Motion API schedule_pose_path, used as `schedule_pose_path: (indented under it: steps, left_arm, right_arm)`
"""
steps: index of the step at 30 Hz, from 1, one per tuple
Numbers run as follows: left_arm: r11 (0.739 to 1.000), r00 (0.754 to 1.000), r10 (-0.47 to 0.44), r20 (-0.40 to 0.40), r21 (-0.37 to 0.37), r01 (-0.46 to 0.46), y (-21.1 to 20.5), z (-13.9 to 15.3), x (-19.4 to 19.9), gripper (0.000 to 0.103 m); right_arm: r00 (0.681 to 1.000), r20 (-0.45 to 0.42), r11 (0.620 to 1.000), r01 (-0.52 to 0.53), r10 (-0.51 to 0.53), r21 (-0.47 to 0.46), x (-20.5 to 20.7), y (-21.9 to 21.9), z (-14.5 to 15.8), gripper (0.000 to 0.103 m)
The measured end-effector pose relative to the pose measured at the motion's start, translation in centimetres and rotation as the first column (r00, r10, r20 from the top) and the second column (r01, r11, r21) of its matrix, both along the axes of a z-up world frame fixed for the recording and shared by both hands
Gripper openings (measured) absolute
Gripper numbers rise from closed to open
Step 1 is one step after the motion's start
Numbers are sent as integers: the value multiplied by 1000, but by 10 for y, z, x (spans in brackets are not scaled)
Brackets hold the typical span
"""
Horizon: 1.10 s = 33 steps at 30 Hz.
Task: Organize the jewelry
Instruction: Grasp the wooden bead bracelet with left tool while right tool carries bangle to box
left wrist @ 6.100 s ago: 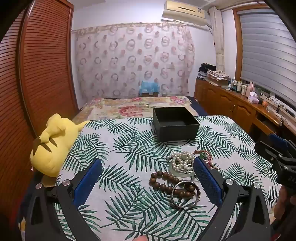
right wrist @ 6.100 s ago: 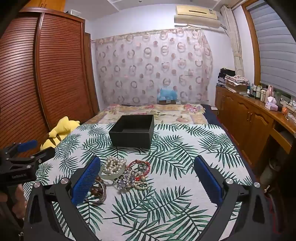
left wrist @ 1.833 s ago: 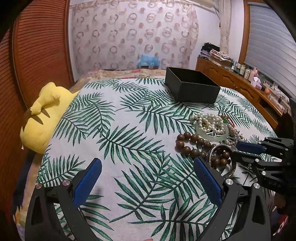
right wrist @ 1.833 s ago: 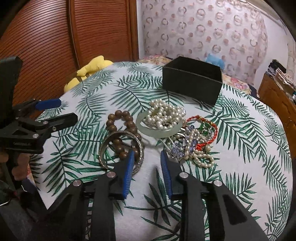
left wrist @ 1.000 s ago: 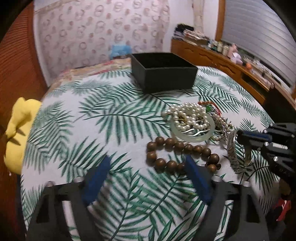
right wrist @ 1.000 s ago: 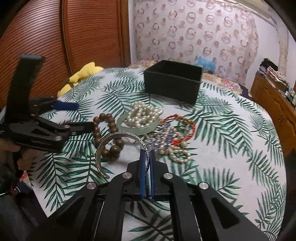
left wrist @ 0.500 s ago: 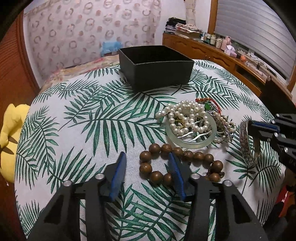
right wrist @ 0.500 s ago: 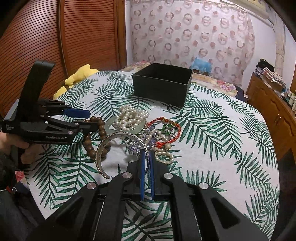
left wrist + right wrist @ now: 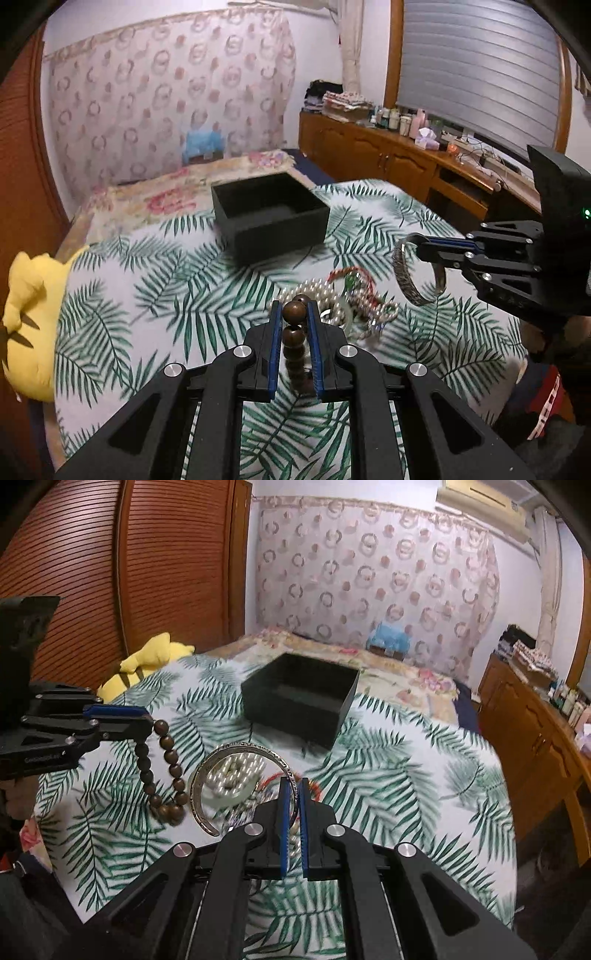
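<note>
My left gripper point(image 9: 294, 308) is shut on a brown wooden bead bracelet point(image 9: 293, 332), which hangs from it above the table; it also shows in the right wrist view point(image 9: 164, 771). My right gripper point(image 9: 291, 781) is shut on a silver bangle point(image 9: 236, 775), held in the air; the bangle also shows in the left wrist view point(image 9: 406, 273). An open black box point(image 9: 271, 214) stands further back on the leaf-print tablecloth, also seen in the right wrist view point(image 9: 301, 698). A pile of pearls, a jade bangle and red beads point(image 9: 351, 302) lies on the cloth below both grippers.
A yellow plush toy point(image 9: 26, 317) sits at the table's left edge. A bed point(image 9: 166, 192) lies behind the table. A wooden cabinet point(image 9: 406, 162) with bottles runs along the right wall. A wooden wardrobe point(image 9: 110, 572) stands at the left.
My left gripper has closed on the wooden bead bracelet and lifted it off the cloth. My right gripper has raised the silver bangle higher, toward the box.
</note>
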<state>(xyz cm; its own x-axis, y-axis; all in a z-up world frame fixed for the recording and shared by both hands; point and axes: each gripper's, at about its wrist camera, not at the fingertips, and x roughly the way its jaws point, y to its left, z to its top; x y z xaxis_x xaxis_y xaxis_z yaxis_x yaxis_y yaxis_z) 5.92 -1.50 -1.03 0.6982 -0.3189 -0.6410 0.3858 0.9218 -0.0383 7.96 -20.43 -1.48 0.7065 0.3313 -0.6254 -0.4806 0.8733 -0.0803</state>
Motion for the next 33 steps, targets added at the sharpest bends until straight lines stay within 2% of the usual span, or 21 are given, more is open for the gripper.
schedule_pose_path:
  steps: [12, 19, 24, 33]
  left_arm:
    - [999, 997, 32, 70, -10, -31, 9, 30, 28, 12]
    - [999, 992, 42, 121, 8, -43, 4, 54, 48, 12]
    - [998, 988, 48, 146, 32, -53, -2, 65, 62, 12]
    - [995, 986, 70, 150, 56, -79, -8, 73, 97, 12]
  right_arm:
    - [999, 33, 1000, 4, -3, -27, 60, 10, 5, 6]
    - [999, -23, 999, 29, -28, 25, 110, 14, 5, 6]
    - [999, -23, 999, 32, -31, 26, 135, 23, 5, 6]
    - [997, -66, 998, 37, -33, 60, 172, 35, -11, 6]
